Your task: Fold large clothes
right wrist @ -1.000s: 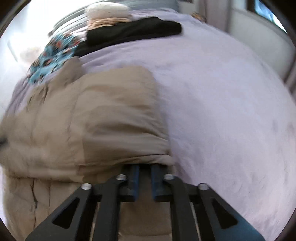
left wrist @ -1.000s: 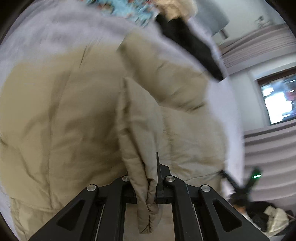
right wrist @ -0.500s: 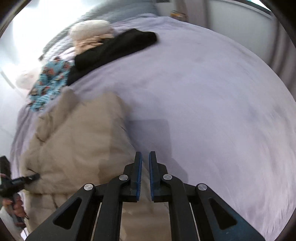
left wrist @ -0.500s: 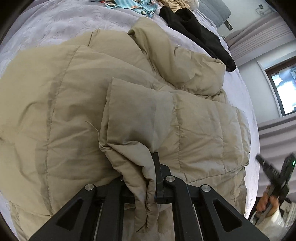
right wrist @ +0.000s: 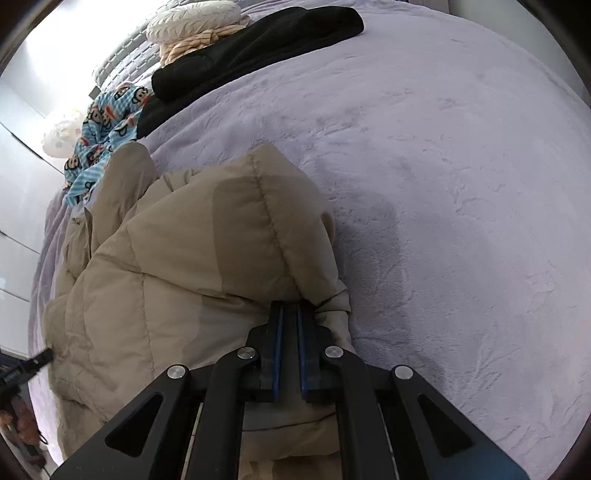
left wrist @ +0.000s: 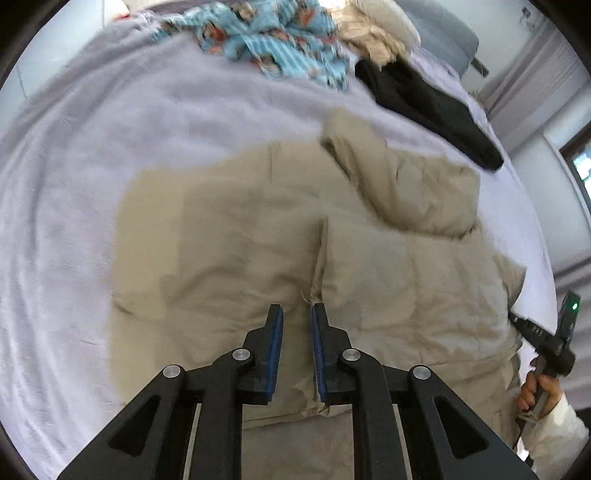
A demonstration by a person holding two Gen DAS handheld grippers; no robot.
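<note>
A wide bed covered in a pale lilac plush blanket fills both views, its nap ruffled into small swirls on the right of the right wrist view. The task's thing, a puffy beige quilted down jacket, lies on this blanket in the middle of the left wrist view, one sleeve folded across the body and its hood bunched toward the upper right. The left gripper hangs above the jacket at lower centre; its jaws have just been opening, and they now stand a narrow gap apart with blue pads showing and nothing pinched between them. The right gripper, at lower centre of its own view, has its jaws nearly together with only a dark slit between the pads; the tips sit against a gathered fold at the jacket's edge, but whether any cloth is caught there I cannot tell. Along the top of both views lie a blue striped cartoon-print garment, a black garment and a cream quilted cushion. In the right of the left wrist view there are grey pleated curtains and a dark-framed window, and at lower right a hand in a white sleeve grips the other tool's handle.
</note>
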